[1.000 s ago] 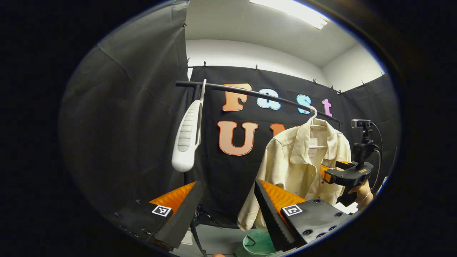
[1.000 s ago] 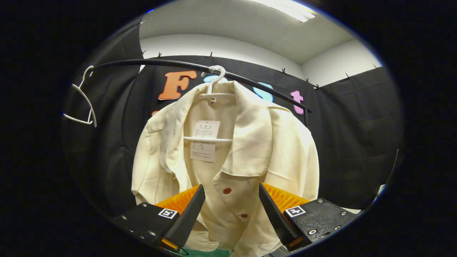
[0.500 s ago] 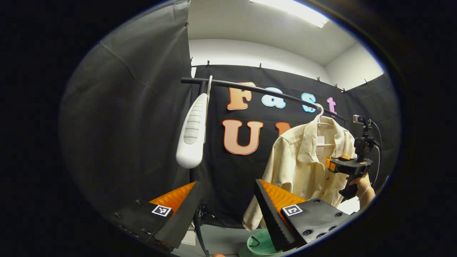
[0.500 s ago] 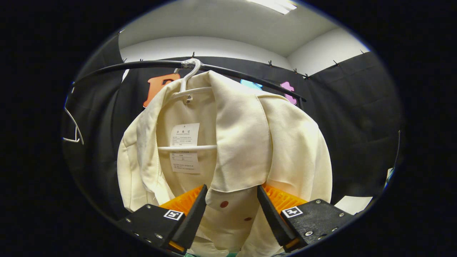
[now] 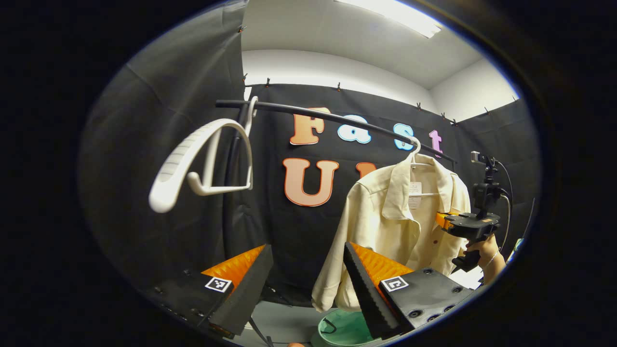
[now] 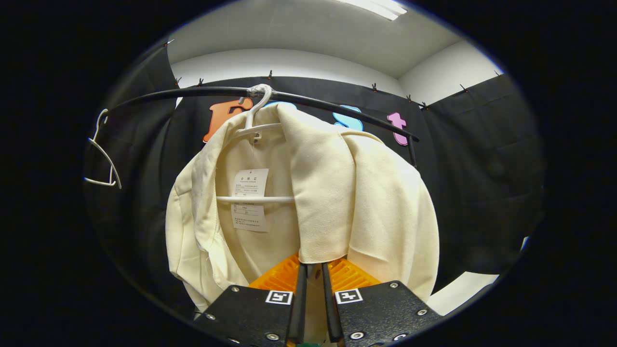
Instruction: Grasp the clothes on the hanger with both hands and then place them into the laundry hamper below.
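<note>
A cream shirt hangs on a white hanger from the black rail. My right gripper is shut on the shirt's front placket just below the collar flap. In the left gripper view the same shirt hangs at the right, and the right gripper held by a hand pinches its front. My left gripper is open, left of the shirt and apart from it. The green hamper sits below the shirt.
An empty white hanger hangs at the rail's left end, above and left of my left gripper; it also shows as the empty hanger in the right gripper view. Black cloth walls the booth on all sides.
My right gripper closed on the shirt's front below the collar. The empty hanger swung and turned sideways. My left gripper stayed open, its view shifting slightly.
</note>
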Demonstrator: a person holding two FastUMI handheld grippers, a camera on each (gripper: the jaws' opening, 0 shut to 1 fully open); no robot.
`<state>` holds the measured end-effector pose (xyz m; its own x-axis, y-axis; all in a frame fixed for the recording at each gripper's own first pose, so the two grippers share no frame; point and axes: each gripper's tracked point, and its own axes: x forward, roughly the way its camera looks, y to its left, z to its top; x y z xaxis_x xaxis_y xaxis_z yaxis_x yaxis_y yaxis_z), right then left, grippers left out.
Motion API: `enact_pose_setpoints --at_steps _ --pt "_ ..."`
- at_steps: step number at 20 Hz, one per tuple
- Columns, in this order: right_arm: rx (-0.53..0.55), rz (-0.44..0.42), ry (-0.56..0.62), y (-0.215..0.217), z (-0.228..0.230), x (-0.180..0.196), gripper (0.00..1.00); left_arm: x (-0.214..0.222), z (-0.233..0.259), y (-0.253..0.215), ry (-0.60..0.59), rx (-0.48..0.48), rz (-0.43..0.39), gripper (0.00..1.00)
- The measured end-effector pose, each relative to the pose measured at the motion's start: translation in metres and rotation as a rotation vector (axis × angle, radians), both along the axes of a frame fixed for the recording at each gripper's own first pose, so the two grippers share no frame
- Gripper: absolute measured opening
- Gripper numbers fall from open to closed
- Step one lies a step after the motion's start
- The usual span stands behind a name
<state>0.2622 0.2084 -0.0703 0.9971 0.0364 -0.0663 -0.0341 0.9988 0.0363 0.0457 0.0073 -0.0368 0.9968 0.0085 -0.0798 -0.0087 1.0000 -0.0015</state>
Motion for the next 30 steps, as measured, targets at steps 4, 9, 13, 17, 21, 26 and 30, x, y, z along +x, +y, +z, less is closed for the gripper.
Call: enact_pose_setpoints --at_steps 4,9,13,17,21,26,30 --pt "0.025 0.018 0.002 -0.016 0.009 -0.015 0.05 0.009 -0.005 -0.036 0.008 0.005 -0.043 0.96" --pt "0.067 0.074 0.013 -0.027 0.021 -0.042 0.0 0.031 -0.008 -0.098 0.007 -0.025 -0.132 0.97" --pt "0.097 0.112 0.008 -0.034 0.036 -0.058 0.0 0.06 -0.017 -0.146 0.012 -0.029 -0.204 0.97" --pt "0.099 0.116 -0.007 -0.045 0.048 -0.066 0.0 0.09 -0.025 -0.194 0.0 -0.03 -0.271 0.97" --pt "0.085 0.129 -0.032 -0.052 0.057 -0.072 0.0 0.125 -0.03 -0.224 -0.018 -0.029 -0.279 0.97" --pt "0.052 0.128 -0.068 -0.059 0.063 -0.071 0.0 0.171 -0.05 -0.24 0.025 -0.001 -0.272 1.0" --pt "0.021 0.136 -0.1 -0.059 0.066 -0.069 0.0 0.194 -0.08 -0.244 0.1 -0.025 -0.237 1.0"
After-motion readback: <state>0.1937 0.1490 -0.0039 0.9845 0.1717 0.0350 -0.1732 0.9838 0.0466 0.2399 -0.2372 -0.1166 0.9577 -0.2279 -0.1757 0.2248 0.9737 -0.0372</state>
